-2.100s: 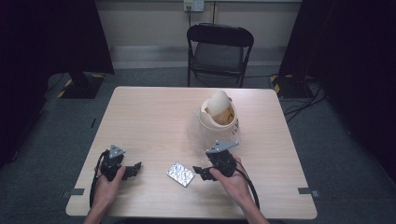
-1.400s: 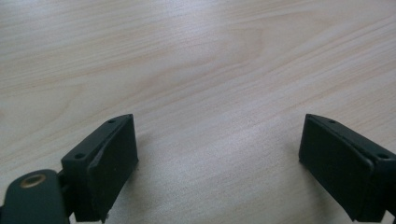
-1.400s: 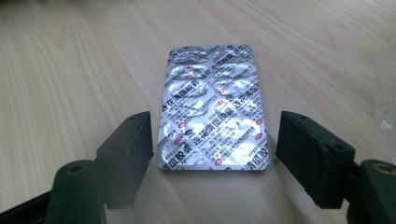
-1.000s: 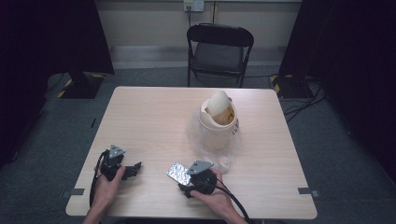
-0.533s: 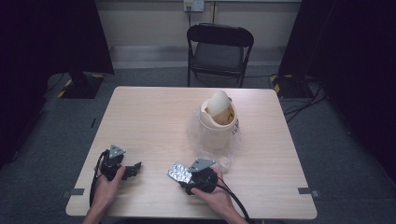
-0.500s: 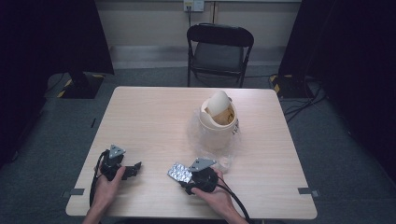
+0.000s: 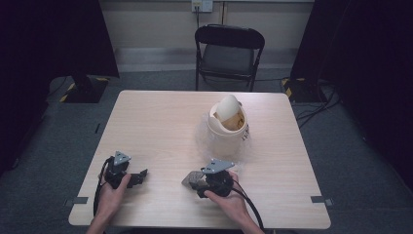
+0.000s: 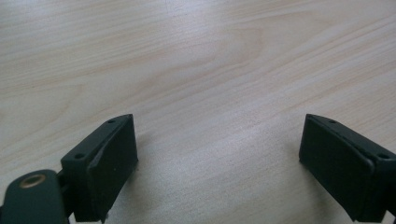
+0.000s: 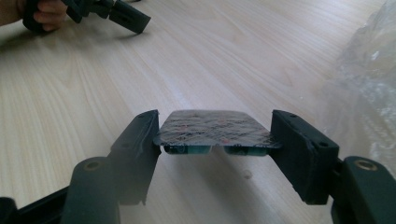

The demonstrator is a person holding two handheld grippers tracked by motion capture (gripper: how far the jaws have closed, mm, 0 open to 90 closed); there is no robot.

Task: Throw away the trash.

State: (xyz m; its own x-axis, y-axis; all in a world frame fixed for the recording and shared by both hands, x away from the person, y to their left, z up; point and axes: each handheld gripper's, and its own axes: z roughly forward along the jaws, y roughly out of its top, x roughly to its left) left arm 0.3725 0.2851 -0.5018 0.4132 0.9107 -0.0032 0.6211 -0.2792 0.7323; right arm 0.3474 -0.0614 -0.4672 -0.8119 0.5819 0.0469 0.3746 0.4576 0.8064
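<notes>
A silver foil blister pack [image 9: 215, 128] with teal pill pockets underneath sits flat between the jaws of my right gripper [image 9: 215, 137]. The jaws press on its two short edges, and it hangs just above the table. In the high view the right gripper [image 7: 196, 181] is near the front middle of the table with the pack [image 7: 191, 177] at its left tip. My left gripper [image 7: 139, 176] rests at the front left, and in its own view the left gripper [image 8: 219, 154] stands open over bare wood with nothing between its jaws.
A cream swing-lid bin [image 7: 228, 122] in a crinkled clear plastic bag [image 9: 369, 79] stands just behind and right of the right gripper. A black folding chair [image 7: 229, 48] stands beyond the wooden table [image 7: 156, 122]. The left gripper [image 9: 116, 11] lies farther off.
The right gripper moved left onto the blister pack, shut on it and raised it slightly off the table. The left hand stayed put.
</notes>
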